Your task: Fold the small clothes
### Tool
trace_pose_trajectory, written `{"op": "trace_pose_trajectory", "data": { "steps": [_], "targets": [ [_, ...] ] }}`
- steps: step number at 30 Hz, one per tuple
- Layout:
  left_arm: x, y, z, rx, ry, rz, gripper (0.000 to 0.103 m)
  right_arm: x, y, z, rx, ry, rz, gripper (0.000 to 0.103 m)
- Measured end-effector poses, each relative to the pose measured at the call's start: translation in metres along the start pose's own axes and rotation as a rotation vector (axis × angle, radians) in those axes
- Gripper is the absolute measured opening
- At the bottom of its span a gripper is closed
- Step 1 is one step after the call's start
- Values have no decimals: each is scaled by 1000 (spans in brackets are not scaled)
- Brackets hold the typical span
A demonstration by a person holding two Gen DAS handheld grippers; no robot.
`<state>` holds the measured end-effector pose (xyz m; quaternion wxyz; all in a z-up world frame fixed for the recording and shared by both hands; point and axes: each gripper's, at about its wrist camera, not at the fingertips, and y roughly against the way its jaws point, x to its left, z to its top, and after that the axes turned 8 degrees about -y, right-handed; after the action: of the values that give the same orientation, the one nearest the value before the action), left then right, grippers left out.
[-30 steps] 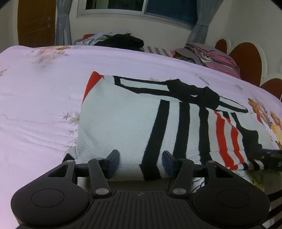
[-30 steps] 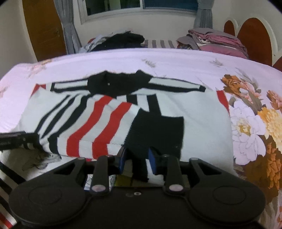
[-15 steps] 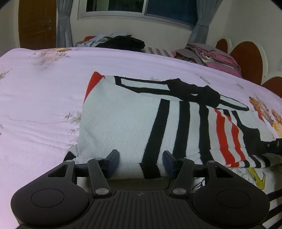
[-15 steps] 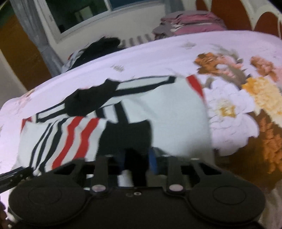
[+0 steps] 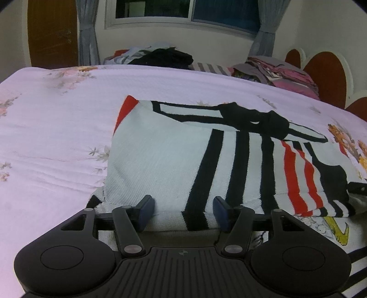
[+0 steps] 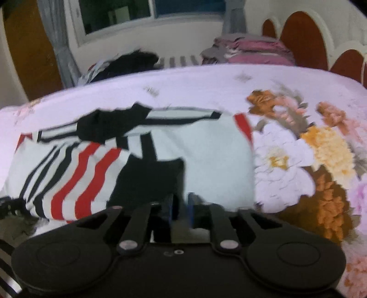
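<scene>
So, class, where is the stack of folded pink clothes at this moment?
The stack of folded pink clothes lies at the far edge of the bed, upper right in both views, beside the scalloped headboard and right of the dark clothes pile.

A pale lilac bedspread covers the bed, with faint flower sprigs toward ten o'clock and a big cluster of orange, white and pink printed blooms at three o'clock. Along the far edge at twelve o'clock lies a dark heap of clothes, and at one o'clock a stack of folded pink and grey fabric. Behind them stand a window with grey curtains, a brown wooden door at eleven o'clock, and a scalloped red-brown headboard at two o'clock.
</scene>
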<state>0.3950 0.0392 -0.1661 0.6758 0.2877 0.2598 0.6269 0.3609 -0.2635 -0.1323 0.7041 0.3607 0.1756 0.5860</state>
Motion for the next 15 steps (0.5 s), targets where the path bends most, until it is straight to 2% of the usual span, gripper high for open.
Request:
{"op": "trace_pose_trajectory", "data": {
  "steps": [5, 8, 9, 15],
  "targets": [
    [-12, 23, -2, -27, 1, -14, 59, 15, 27, -5, -10, 34, 85, 22],
    [-24, 38, -4, -32, -13, -39, 64, 32, 36, -17, 14, 78, 139, 25],
    [-28, 41, -5, -33, -20, -45, 67, 37, 38, -22, 25, 89, 159, 29],
    [-54, 54, -23, -8, -80, -82, 70, 64, 39, -55, 83, 189, 207, 28]
  ]
}}
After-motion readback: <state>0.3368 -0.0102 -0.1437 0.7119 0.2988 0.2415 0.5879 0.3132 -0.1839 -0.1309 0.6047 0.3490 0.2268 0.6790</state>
